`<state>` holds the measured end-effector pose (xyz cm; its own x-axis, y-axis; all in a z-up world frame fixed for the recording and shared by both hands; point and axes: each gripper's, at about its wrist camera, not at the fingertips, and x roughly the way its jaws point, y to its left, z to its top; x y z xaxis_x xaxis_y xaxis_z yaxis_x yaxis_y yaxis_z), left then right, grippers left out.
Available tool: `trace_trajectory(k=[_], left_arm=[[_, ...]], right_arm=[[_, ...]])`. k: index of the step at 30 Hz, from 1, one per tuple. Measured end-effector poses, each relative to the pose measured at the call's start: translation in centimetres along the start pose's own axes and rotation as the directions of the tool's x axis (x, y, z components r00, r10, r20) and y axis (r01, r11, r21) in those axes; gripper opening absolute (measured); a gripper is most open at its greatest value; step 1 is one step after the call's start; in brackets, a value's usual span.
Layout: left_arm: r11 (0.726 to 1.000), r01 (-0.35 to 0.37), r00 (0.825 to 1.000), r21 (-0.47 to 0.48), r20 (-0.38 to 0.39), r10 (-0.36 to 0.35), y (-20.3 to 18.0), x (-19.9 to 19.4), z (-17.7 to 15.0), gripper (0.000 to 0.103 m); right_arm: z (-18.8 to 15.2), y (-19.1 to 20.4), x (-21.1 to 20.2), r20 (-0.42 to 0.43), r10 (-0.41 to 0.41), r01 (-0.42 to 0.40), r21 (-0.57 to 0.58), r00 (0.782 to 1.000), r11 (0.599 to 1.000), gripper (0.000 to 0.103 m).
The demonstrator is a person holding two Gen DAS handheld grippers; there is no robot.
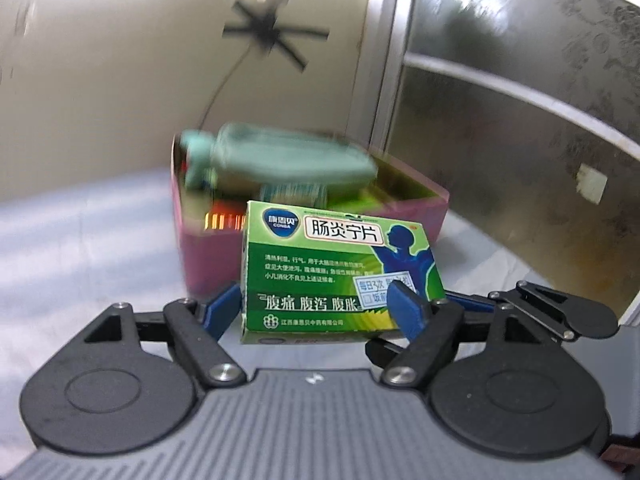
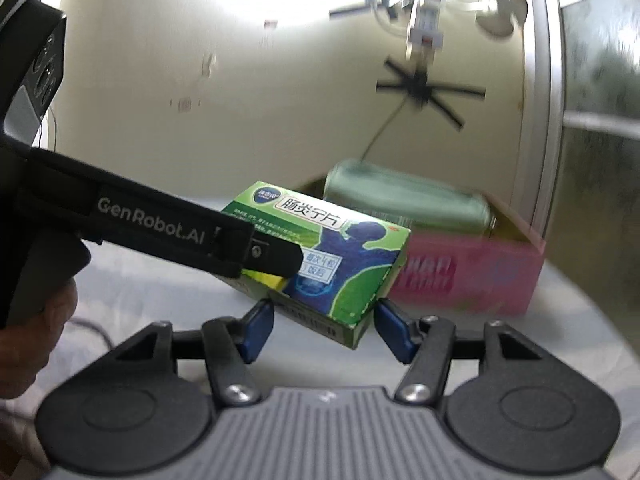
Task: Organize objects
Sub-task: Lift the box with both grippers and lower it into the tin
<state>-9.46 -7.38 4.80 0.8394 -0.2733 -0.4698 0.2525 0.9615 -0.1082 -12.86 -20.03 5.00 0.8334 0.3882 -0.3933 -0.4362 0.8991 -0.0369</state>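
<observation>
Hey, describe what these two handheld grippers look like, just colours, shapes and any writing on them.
Both match: left gripper and right gripper have blue finger pads on black linkage arms, round black pivot discs and a ribbed grey body. The left's black side arm reads "GenRobot.AI" in white.

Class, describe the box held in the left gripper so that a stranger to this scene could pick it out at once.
Find the pink tin on the pale table by the wall. In front of it, the left gripper clamps a medicine box. Unlike the teal bottle lying in the tin, it is a green carton with a blue human silhouette.

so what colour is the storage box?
Pink storage box, clearest in the right wrist view.
</observation>
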Motion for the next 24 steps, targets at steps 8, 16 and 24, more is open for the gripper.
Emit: trace_trajectory(k=[8, 16, 24], left_arm=[[0.998, -0.034, 0.998, 0.045, 0.047, 0.032, -0.4, 3.9, 6.3, 0.081], [0.996, -0.082, 0.996, 0.047, 0.029, 0.080, -0.4, 9.1, 9.3, 0.081], [0.993, -0.113, 0.993, 0.022, -0.026, 0.114, 1.0, 15.2, 12.1, 0.083]], right_arm=[[4.8, -4.6, 4.4, 0.045, -0.002, 0.003, -0.015, 0.999, 1.000, 0.057], [6.5, -8.8, 10.7, -0.016, 0.009, -0.009, 0.013, 1.000, 1.000, 0.058], [9.2, -12.2, 17.8, -0.153, 0.055, -0.049, 0.041, 0.987, 0.998, 0.064]])
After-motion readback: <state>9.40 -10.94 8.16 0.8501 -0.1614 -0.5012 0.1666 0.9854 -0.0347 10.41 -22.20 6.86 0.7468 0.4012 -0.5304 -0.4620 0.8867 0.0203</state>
